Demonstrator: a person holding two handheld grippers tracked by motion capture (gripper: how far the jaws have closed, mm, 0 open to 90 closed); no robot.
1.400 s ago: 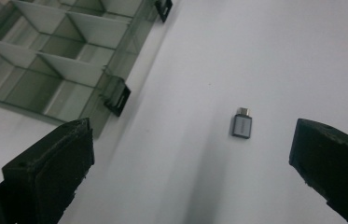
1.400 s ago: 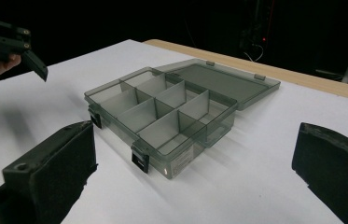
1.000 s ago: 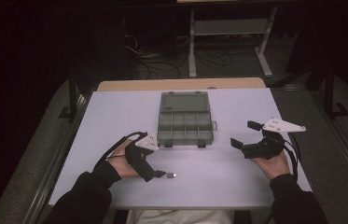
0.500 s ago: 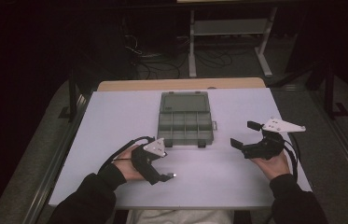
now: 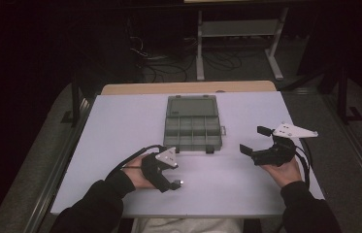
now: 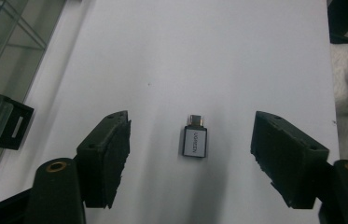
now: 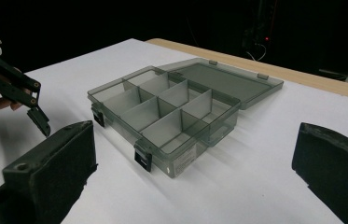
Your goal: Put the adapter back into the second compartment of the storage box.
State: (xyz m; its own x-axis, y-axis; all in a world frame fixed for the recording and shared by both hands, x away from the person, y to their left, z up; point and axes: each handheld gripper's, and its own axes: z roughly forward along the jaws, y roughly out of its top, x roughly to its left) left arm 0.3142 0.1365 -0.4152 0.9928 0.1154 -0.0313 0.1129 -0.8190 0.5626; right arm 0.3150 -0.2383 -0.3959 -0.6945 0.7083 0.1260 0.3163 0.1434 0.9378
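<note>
Here the left gripper (image 5: 169,178) sits low near the front edge of the white tabletop (image 5: 120,126), jaws spread wide and empty, straddling a small silver-and-black USB adapter (image 6: 195,140) lying flat between them, untouched. Toward the tabletop's back edge lies the smoky translucent plastic compartment box (image 5: 192,127), lid flat open, black latches facing front. Near the right edge, the right gripper (image 5: 254,141) hovers released, jaws pointing at the box.

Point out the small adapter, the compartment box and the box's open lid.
adapter (image 6: 195,142), left gripper view, its white label face
compartment box (image 7: 162,114), right gripper view, a middle divider
lid (image 7: 227,80), right gripper view, its flat panel
</note>
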